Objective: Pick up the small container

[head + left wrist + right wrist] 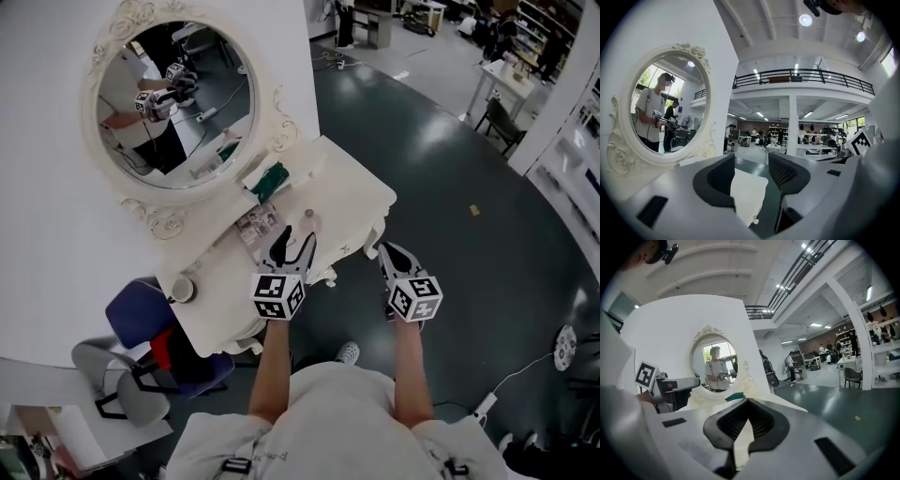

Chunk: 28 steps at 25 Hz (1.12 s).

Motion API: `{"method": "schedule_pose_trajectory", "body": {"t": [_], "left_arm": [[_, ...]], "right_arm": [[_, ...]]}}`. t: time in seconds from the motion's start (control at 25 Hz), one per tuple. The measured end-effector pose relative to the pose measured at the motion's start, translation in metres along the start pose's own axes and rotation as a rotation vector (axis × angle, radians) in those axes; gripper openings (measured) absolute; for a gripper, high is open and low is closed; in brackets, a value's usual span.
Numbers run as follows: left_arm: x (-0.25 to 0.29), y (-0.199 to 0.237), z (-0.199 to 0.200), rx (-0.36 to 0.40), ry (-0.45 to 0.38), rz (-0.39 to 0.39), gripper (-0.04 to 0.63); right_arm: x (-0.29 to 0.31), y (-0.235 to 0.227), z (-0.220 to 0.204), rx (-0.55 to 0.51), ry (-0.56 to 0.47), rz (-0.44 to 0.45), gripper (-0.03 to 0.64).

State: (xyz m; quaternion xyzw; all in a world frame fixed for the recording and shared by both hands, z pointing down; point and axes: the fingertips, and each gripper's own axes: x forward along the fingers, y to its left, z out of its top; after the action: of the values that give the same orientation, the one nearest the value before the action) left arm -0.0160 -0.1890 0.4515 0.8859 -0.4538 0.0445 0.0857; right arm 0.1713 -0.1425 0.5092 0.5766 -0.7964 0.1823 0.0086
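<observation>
A small round clear container (308, 217) stands on the white vanity table (352, 192), just beyond my left gripper (296, 234). That gripper is open over the table's front part, with nothing between its jaws. In the left gripper view only the white table corner (747, 194) shows between the spread jaws of the left gripper (751, 159). My right gripper (384, 247) is shut and empty, off the table's front edge above the dark floor. In the right gripper view the right gripper (747, 401) has its tips touching, and the left gripper (670, 387) shows at its left.
An oval ornate mirror (173, 103) leans on the wall behind the table. A green item (272, 180) and several picture cards (255, 225) lie near the container. A beige cup (182, 290) stands at the table's left end. A blue chair (141, 319) and grey chair (112, 375) stand beside it.
</observation>
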Motion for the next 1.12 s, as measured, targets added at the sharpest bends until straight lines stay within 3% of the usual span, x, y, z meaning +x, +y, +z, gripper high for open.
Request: {"method": "schedule_pose_trajectory", "body": {"t": [0.32,1.12], "left_arm": [[0.008,0.018,-0.014,-0.02,0.039,0.06,0.242],[0.112,0.058,-0.023,-0.018,0.086,0.005,0.242]], "right_arm": [[0.023,-0.006,-0.005,0.019,0.004,0.048,0.015],[0.11,-0.033,0.007,-0.002,0.051,0.037,0.015]]}}
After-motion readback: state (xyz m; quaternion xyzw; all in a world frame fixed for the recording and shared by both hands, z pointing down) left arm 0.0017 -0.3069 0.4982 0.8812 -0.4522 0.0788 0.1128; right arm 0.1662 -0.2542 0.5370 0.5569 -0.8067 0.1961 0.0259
